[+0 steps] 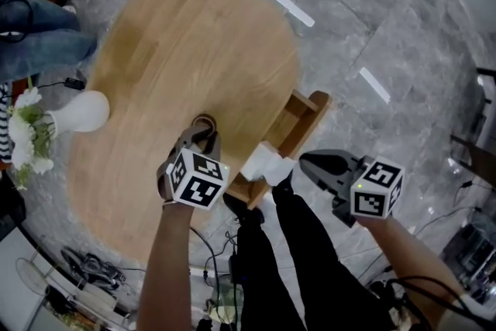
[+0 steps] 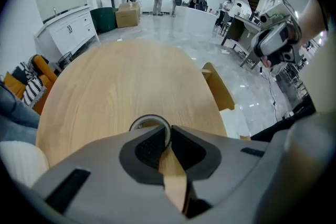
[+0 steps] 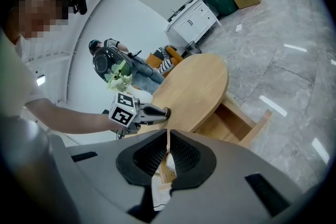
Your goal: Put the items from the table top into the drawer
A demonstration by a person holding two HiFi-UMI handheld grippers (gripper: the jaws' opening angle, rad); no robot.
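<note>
At the table's [image 1: 194,35] near edge, the left gripper [image 2: 169,131] has clamped onto the tape [image 2: 149,117]. The roll's wall is pinched between the pads, and the roll itself sits flat on the wood, not yet lifted. Over on the other side, the right gripper [image 3: 168,136] hangs off the table beside the drawer [image 1: 304,124], jaws together with nothing in them.

The drawer stands pulled out, and a white item [image 1: 266,164] looks to be lying at its near end. I can't tell what it is, but by my reading that's one thing already stowed. The tape is gripped and well apart from the drawer, so it has yet to be lifted, carried across and dropped in. A vase [image 1: 85,111] with flowers [image 1: 23,132] sits at the far left rim, and whether it's meant to go in is anyone's guess.

The count is one tape, one white item, one vase, one drawer and two grippers.
</note>
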